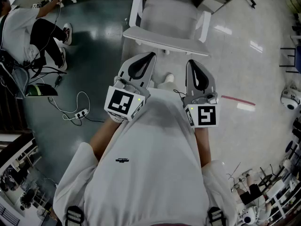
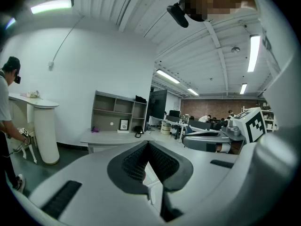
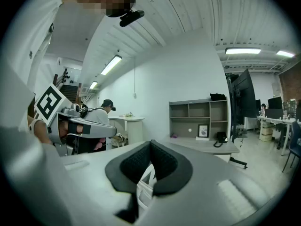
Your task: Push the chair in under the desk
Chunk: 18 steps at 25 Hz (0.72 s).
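Standing untouched on the floor (image 1: 94,84) just ahead, the chair (image 1: 164,25) is not yet pushed in; the whole push is left. Left tool (image 1: 146,60) and right tool (image 1: 192,66), both pressed together and empty, hover short of it.

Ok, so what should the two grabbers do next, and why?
Probably reach both forward to meet the back of the chair. The left gripper and right gripper are shut and empty, held near the person's chest, and the chair stands ahead of them, untouched.
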Tool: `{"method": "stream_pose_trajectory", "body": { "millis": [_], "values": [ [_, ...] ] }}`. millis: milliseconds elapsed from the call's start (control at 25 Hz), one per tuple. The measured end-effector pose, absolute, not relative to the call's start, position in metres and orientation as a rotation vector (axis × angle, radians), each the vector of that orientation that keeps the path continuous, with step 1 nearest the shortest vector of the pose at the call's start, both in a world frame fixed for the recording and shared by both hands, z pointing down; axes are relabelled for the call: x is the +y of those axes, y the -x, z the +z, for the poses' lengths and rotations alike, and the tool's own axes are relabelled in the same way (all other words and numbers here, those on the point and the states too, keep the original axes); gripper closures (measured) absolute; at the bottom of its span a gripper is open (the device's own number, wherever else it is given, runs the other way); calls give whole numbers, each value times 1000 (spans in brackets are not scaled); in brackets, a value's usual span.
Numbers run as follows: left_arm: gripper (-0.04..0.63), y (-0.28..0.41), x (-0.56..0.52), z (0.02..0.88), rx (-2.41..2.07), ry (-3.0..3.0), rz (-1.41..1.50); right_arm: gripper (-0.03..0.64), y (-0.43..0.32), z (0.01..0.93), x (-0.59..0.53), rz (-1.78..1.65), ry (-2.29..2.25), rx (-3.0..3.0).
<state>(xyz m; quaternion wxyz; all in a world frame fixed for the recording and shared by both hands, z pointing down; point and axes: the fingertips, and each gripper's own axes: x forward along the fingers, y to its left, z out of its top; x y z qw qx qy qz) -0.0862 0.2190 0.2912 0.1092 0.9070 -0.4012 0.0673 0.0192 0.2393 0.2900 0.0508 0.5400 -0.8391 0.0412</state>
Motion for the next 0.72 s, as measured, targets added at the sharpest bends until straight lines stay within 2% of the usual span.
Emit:
{"method": "stream_pose_trajectory", "body": {
  "millis": [400,480,640,720],
  "values": [
    [589,75,224,288,-1183,-2666,234,606,-36,279,241,96,-1643,-2568],
    [589,75,224,292,-1182,-2665,246,597,-36,280,241,100,-1630,-2584],
    [589,70,225,292,-1196,-2672,282,537,-45,283,242,110,-1622,-2572],
    [589,67,226,292,-1217,-2666,299,537,-52,287,241,127,-1613,-2573]
  ]
}}
